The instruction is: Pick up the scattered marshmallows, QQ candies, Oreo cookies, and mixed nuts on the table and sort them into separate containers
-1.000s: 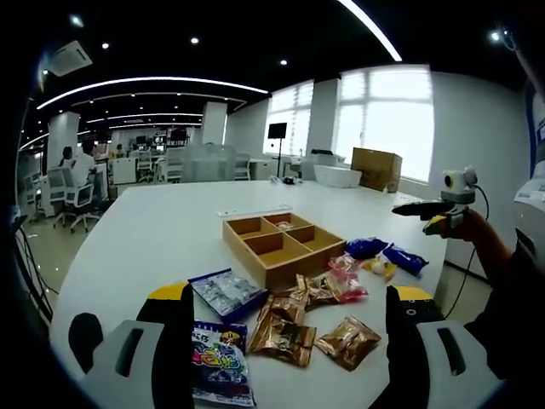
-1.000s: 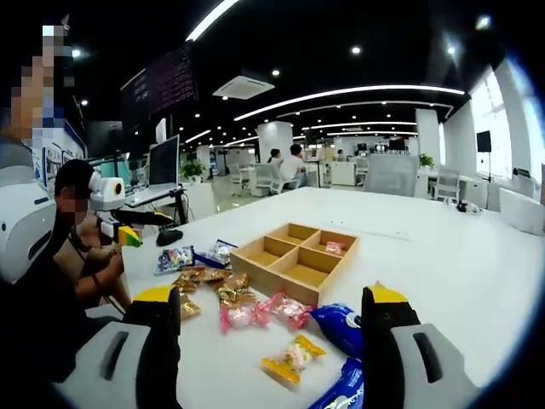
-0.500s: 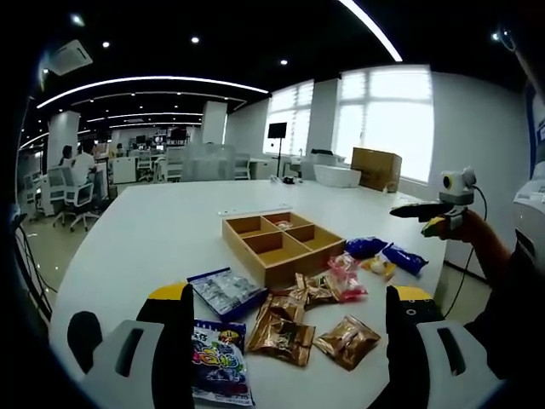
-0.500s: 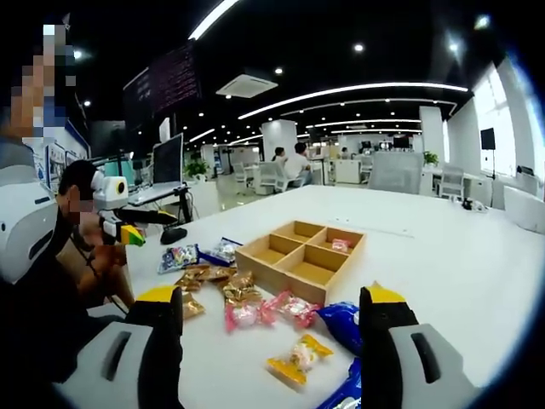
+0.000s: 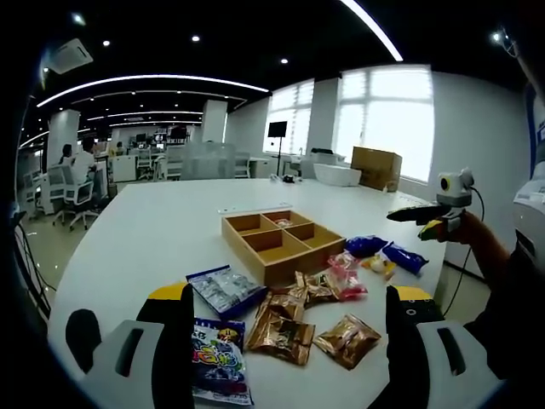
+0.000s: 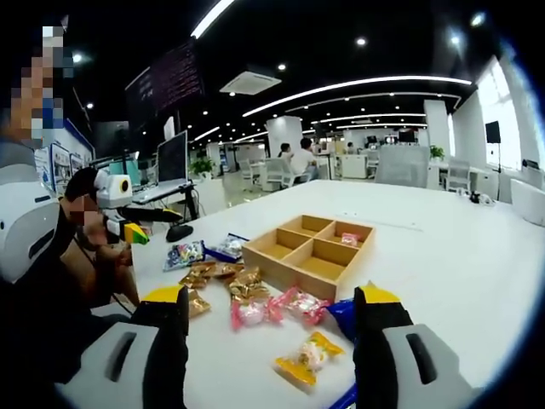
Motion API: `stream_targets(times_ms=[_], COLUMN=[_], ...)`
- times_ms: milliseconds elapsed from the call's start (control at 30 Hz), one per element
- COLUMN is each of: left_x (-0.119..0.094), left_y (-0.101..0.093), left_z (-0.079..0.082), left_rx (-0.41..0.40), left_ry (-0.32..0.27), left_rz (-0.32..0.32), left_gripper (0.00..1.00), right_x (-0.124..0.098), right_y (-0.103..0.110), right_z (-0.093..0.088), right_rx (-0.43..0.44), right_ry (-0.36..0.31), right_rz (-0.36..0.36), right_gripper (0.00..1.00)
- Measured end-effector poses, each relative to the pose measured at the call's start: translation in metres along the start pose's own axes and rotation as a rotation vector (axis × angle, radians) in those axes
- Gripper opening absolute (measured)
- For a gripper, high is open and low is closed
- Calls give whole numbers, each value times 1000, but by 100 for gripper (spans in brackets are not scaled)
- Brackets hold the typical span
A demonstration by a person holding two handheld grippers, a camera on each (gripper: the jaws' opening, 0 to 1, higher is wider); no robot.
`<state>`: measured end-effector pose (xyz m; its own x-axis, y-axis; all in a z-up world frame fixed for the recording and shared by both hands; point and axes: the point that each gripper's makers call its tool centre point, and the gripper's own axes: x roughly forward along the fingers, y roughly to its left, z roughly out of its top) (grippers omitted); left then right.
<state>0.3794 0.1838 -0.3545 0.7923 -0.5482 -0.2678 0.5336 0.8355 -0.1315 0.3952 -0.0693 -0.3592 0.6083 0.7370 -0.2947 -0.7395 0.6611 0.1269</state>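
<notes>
A wooden four-compartment tray [image 5: 277,243] [image 6: 311,251] stands mid-table with one small pink packet [image 6: 349,240] in a far compartment. Around its near side lie brown nut packets [image 5: 281,332] [image 6: 213,277], pink packets [image 5: 347,277] [image 6: 272,308], blue Oreo packets [image 5: 404,258] [image 6: 342,311], a yellow candy [image 5: 379,266] [image 6: 308,358], a clear marshmallow packet [image 5: 223,290] [image 6: 228,247] and a colourful QQ packet [image 5: 220,368] [image 6: 183,254]. My left gripper [image 5: 289,294] is open above the near packets, holding nothing. My right gripper [image 6: 271,296] is open, also holding nothing.
The white table [image 5: 153,230] runs far back with wide bare room beyond the tray. A hand holds the right gripper [image 5: 434,213] off the table's right edge; the left gripper [image 6: 136,223] shows beside a seated person. Office chairs and desks stand behind.
The right gripper view has drifted a little nearer the tray and packets. In the left gripper view the right gripper has risen slightly. No packet has moved.
</notes>
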Motion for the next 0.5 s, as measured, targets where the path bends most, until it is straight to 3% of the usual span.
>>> stream_targets(times_ms=[500], left_x=[-2], left_y=[1], left_z=[2], left_rx=[-1], left_ry=[-9], left_rz=[2], left_gripper=[97], right_x=[15], right_y=[-1], right_z=[-14], right_rx=[1], right_ry=[55], right_rz=[36], right_gripper=[67])
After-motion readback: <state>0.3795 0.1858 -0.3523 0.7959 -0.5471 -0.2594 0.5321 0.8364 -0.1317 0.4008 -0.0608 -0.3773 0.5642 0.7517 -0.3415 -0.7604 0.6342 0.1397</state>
